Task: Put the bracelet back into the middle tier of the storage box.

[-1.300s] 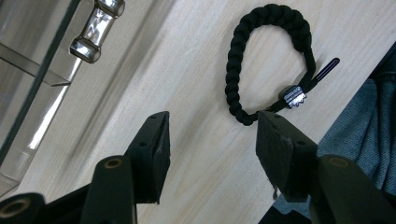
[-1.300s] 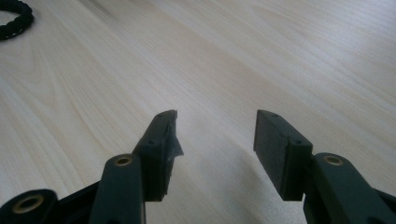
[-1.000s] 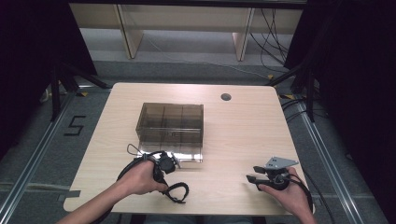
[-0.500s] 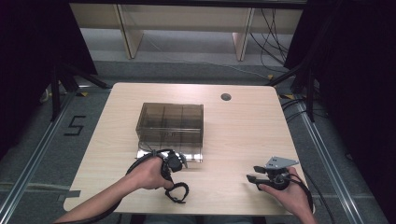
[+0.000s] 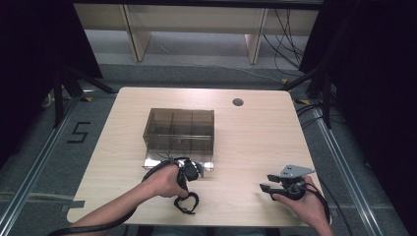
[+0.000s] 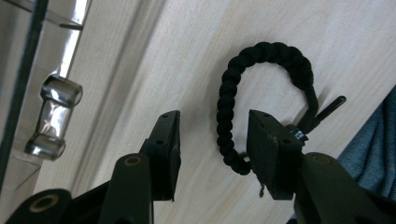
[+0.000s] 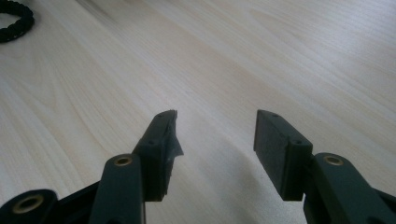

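From the high view we see our left gripper [image 5: 189, 172] lowered at the near edge of the table [image 5: 255, 142], just in front of the smoky clear box [image 5: 179, 129] with its inner dividers, and the black braided bracelet [image 5: 187, 202] lies on the wood right beside our left hand [image 5: 164, 181], toward us; the box sits open-topped within easy reach, which we judge is why the bracelet is being picked up here (it looks meant for one of the compartments). Our right gripper [image 5: 268, 188] rests low over bare wood well apart from all this, seemingly parked so as not to crowd the pickup. A painted "5" [image 5: 78, 132] can be read on the floor to the left of the table. In the left gripper view the jaws of our left gripper [image 6: 212, 140] have just been closing, and one side of the bracelet [image 6: 261, 60] runs between them, close against the right-hand pad, yet the other pad stands clear of it, so nothing is gripped so far; the straddle over one strand seems chosen so the pads can pinch the cord across its width. A small tag sits at the bracelet's clasp, too small to read. The box's clear hinge or handle piece [image 6: 53, 116] shows at the left. In the right gripper view our right gripper [image 7: 215, 140] has its jaws spread with nothing between them, and the bracelet [image 7: 16, 21] peeks in at the far corner.
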